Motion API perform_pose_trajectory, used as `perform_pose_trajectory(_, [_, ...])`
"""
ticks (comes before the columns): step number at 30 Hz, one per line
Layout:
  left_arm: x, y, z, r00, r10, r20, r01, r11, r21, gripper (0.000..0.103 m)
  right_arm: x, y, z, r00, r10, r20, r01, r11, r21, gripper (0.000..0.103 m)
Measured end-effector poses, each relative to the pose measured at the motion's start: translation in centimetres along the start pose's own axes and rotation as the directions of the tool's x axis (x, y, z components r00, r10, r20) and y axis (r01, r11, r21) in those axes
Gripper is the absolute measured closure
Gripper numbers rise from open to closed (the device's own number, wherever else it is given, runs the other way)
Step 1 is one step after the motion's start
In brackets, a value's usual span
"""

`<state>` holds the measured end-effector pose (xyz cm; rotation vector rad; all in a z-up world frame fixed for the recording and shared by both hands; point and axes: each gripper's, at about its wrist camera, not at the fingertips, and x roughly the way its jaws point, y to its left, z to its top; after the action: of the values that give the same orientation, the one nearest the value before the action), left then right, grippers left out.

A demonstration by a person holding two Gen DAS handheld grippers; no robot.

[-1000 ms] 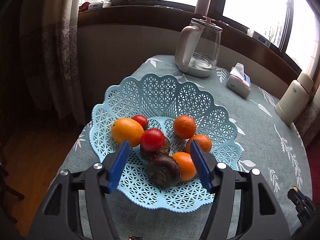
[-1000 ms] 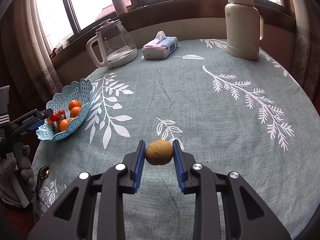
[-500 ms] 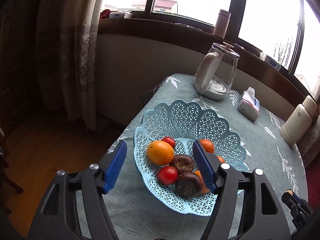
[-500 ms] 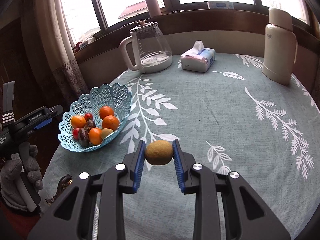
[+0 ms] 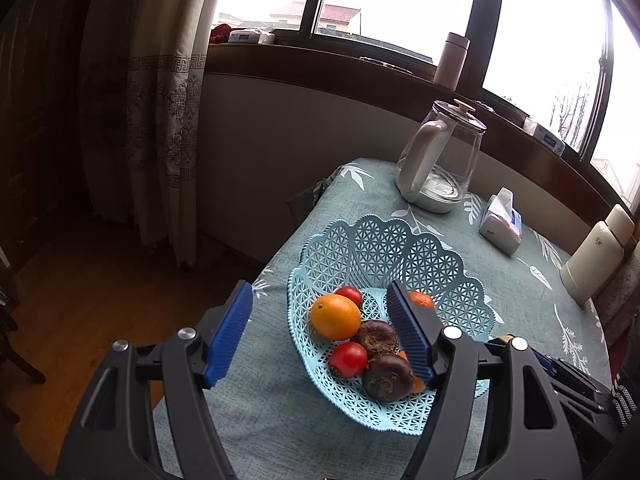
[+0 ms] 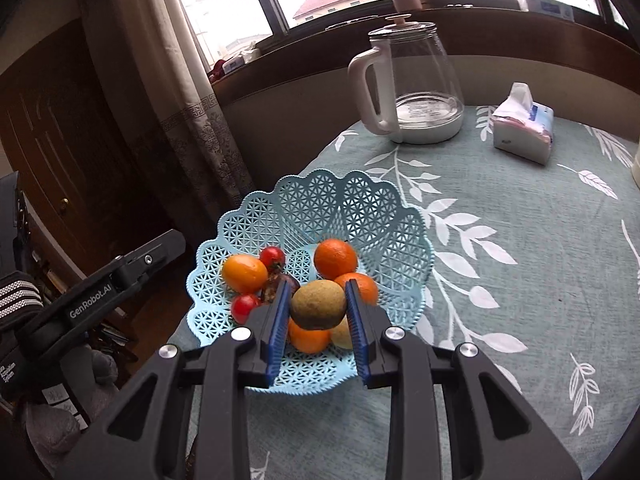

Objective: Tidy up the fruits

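A light blue lattice basket (image 6: 384, 216) (image 5: 360, 240) sits near the table's left edge, holding oranges (image 6: 335, 259), red tomatoes (image 6: 273, 257) and dark brown fruits (image 5: 387, 377). My right gripper (image 6: 318, 307) is shut on a brownish kiwi (image 6: 318, 305), held just above the basket's near side. My left gripper (image 5: 320, 332) is open and holds nothing; it hangs off the basket's left side, with an orange (image 5: 335, 317) showing between its fingers. In the right wrist view the left gripper's body (image 6: 100, 292) stands left of the basket.
A glass kettle with a white handle (image 6: 412, 84) and a tissue pack (image 6: 524, 124) stand at the table's back. A cream thermos (image 5: 596, 260) is at the far right. The table edge, a curtain (image 5: 160, 120) and wooden floor lie left of the basket.
My right gripper has carried the kiwi from mid-table leftward to just over the basket. The left gripper has pulled back and to the left, away from the basket, staying open.
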<state>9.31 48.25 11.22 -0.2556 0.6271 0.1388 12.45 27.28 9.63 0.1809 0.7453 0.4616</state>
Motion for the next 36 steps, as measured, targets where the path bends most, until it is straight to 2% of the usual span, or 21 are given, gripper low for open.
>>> perform_pose_trajectory(13, [0.4,1.2,0.2,1.000,0.007,-0.014,-0.008,0.999,-0.036,0.031,5.5,2.8,2.2,0.998,-0.004,-0.057,0.001,0.999,-0.048,0.075])
perform_pose_trajectory(15, [0.5,1.4,0.3,1.000,0.010,-0.018,-0.011,0.999,-0.043,0.030,5.7,2.7,2.3,0.998,-0.006,-0.059,0.004,0.999,-0.036,0.074])
perform_pose_trajectory(17, [0.7,1.6,0.4,1.000,0.016,-0.020,-0.017,0.998,-0.054,0.019,5.7,2.4,2.3,0.998,-0.013,-0.055,0.011,1.000,-0.024,0.073])
perform_pose_trajectory(22, [0.7,1.9,0.3,1.000,0.024,-0.019,-0.025,0.998,-0.059,0.019,4.5,0.8,2.0,0.999,-0.025,-0.033,0.026,0.999,0.027,0.072])
perform_pose_trajectory(23, [0.8,1.9,0.3,0.999,0.025,-0.020,-0.027,0.998,-0.059,0.019,4.1,0.4,1.9,0.999,-0.027,-0.028,0.028,0.999,0.041,0.070])
perform_pose_trajectory(27, [0.7,1.5,0.2,0.999,0.034,-0.017,-0.034,0.998,-0.043,0.019,2.6,-1.2,1.0,0.998,-0.057,-0.001,0.057,0.995,0.083,0.047])
perform_pose_trajectory(29, [0.6,1.2,0.2,0.999,0.040,-0.013,-0.040,0.999,-0.033,0.013,1.8,-1.9,0.5,0.997,-0.072,0.006,0.071,0.992,0.101,0.040])
perform_pose_trajectory(36, [-0.2,0.3,0.1,0.997,0.071,0.019,-0.071,0.997,0.012,0.008,-0.4,-2.3,-1.1,0.994,-0.107,0.021,0.106,0.992,0.064,0.029])
